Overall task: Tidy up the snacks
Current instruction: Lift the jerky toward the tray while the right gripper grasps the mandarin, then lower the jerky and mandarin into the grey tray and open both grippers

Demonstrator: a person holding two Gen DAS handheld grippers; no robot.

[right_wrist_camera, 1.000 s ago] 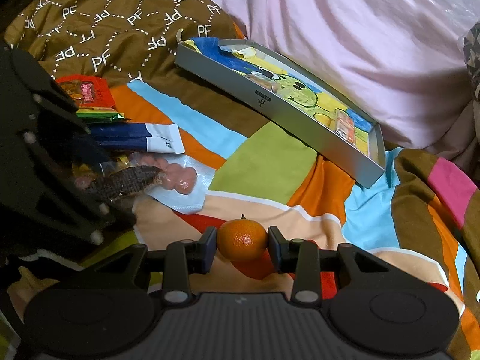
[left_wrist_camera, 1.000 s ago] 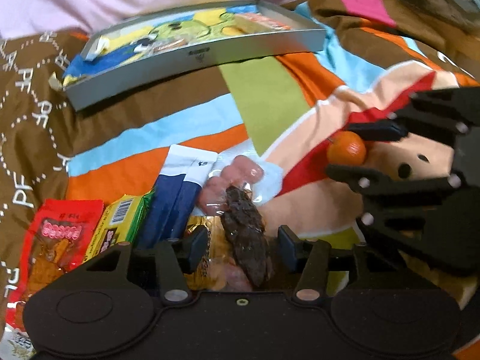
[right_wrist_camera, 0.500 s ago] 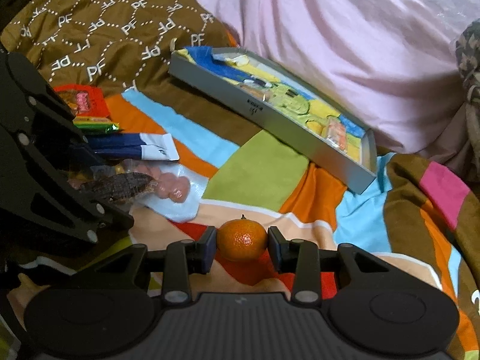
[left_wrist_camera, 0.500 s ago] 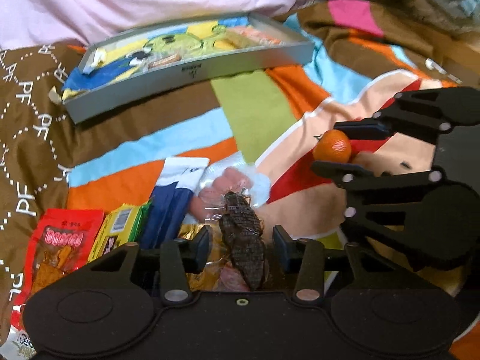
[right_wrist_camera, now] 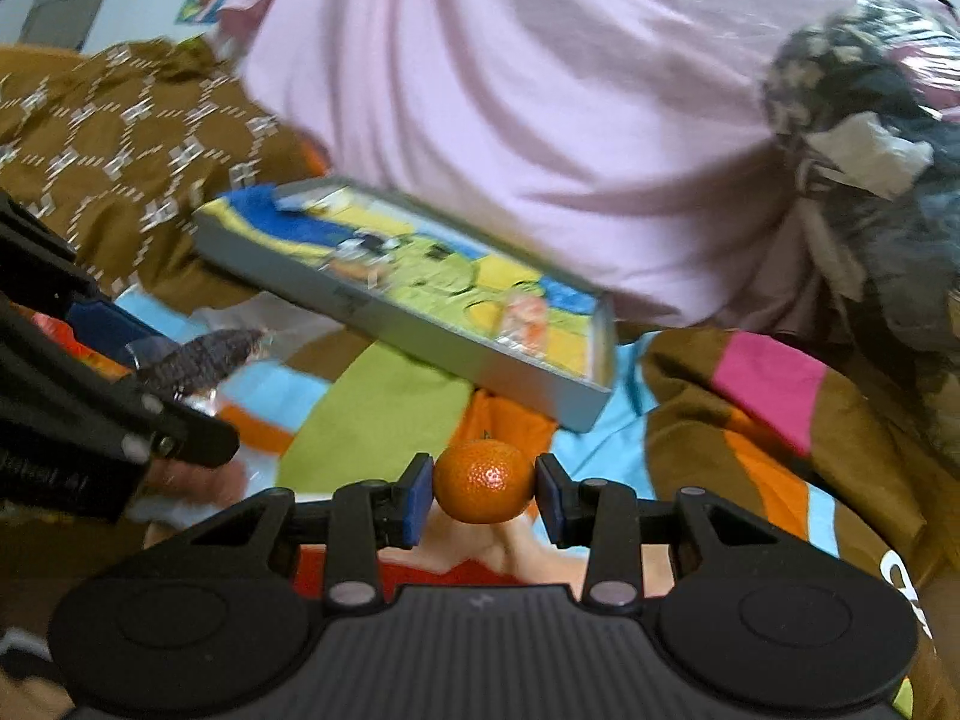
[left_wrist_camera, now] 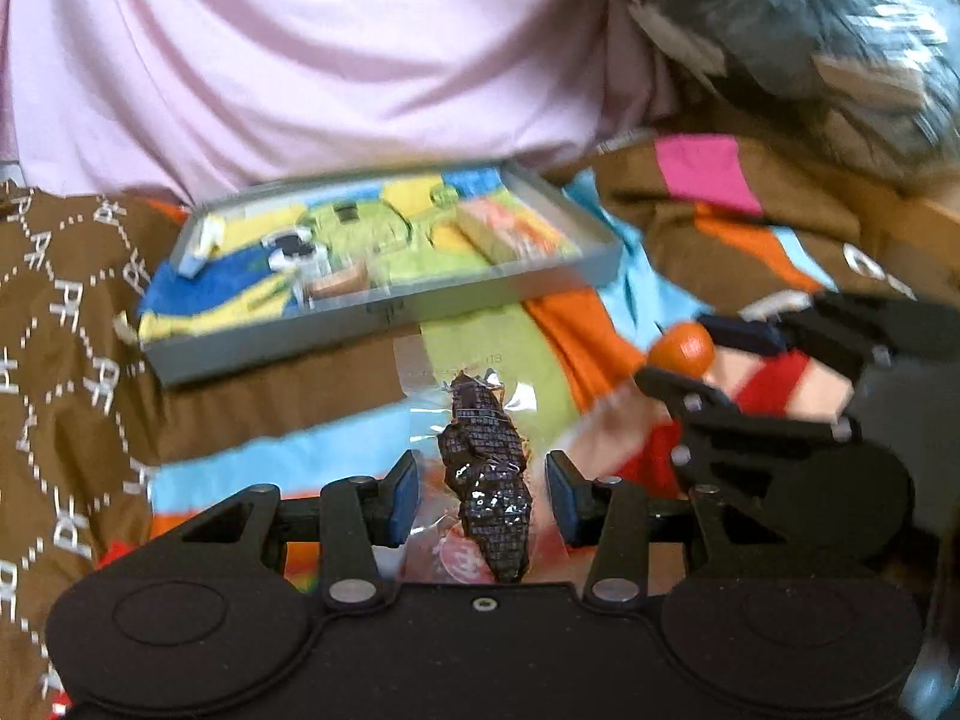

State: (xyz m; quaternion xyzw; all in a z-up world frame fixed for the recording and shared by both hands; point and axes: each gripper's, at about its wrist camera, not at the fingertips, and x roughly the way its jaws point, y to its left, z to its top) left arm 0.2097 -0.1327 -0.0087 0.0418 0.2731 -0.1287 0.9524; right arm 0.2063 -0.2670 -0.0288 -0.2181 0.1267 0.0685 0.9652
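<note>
My left gripper (left_wrist_camera: 480, 495) is shut on a clear packet with a dark brown dried snack (left_wrist_camera: 486, 468) and holds it in the air above the blanket; the packet also shows in the right wrist view (right_wrist_camera: 204, 357). My right gripper (right_wrist_camera: 483, 495) is shut on a small orange mandarin (right_wrist_camera: 483, 482), which also shows in the left wrist view (left_wrist_camera: 682, 350). A shallow grey tray (left_wrist_camera: 372, 324) with a colourful cartoon lining lies ahead of both grippers, also in the right wrist view (right_wrist_camera: 420, 330). A few small wrapped items lie inside it.
A striped multicolour blanket (left_wrist_camera: 480, 354) covers the bed. A brown patterned cover (left_wrist_camera: 66, 324) lies at the left. A pink pillow or sheet (left_wrist_camera: 312, 60) rises behind the tray. A dark bundle in clear plastic (right_wrist_camera: 870, 138) sits at the right.
Both grippers have lifted off the blanket with their snacks and moved toward the tray. The snack packets on the blanket have dropped out of the left wrist view.
</note>
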